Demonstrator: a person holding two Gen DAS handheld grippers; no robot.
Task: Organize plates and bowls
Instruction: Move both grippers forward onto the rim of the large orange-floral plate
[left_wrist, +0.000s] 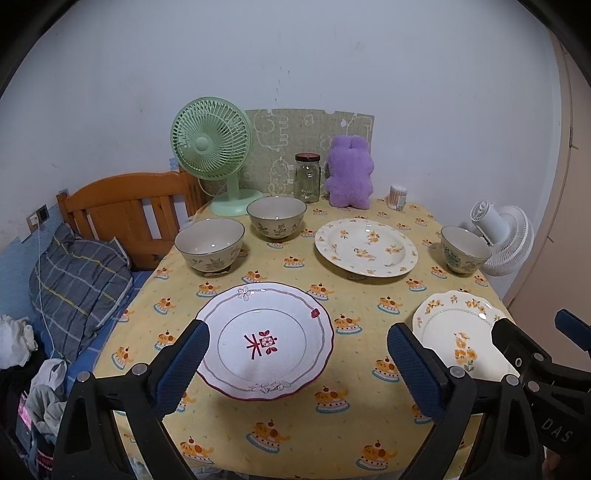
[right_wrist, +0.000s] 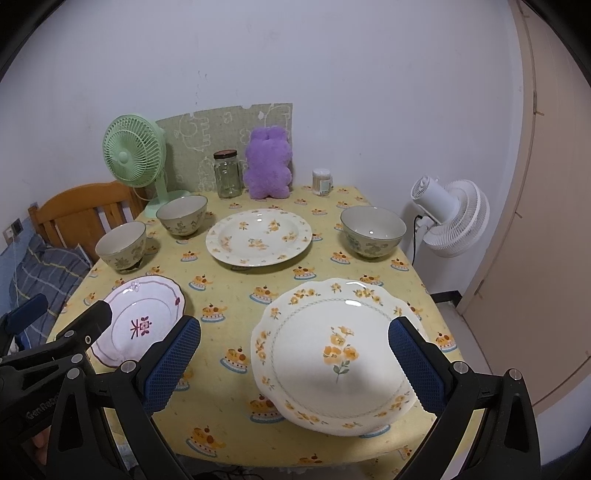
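Left wrist view: left tongs (left_wrist: 295, 360) apart, nothing between them, blue ribbed pads on black frames. They hover over a glossy plate with a scalloped red rim (left_wrist: 264, 339) and a red mark in the middle, near the front of the worktop (left_wrist: 236, 417). Cloth is yellow with a cake print. Behind it sit two round glazed bowls with a leaf pattern, the left bowl (left_wrist: 209, 244) and the middle bowl (left_wrist: 276, 216), just beside each other. A big yellow-flower plate (left_wrist: 365, 246) lies toward the back, and a third bowl (left_wrist: 464, 249) sits at the right edge. A small wavy-rim flower plate (left_wrist: 458, 332) is partly hidden by the tong arms. Along the back wall: green fan (left_wrist: 212, 146), glass jar (left_wrist: 307, 178), fuzzy purple plush (left_wrist: 349, 173). A wooden headboard (left_wrist: 122, 210) and a checked pillow (left_wrist: 79, 284) are at left.

Right wrist view: right tongs (right_wrist: 294, 363) apart, empty, over the small wavy-rim plate, whose right edge is covered by the pad. The red-rim plate is partly cut off by the other tool. A white fan (right_wrist: 452, 218) stands beside the worktop, by a beige door (right_wrist: 546, 221).
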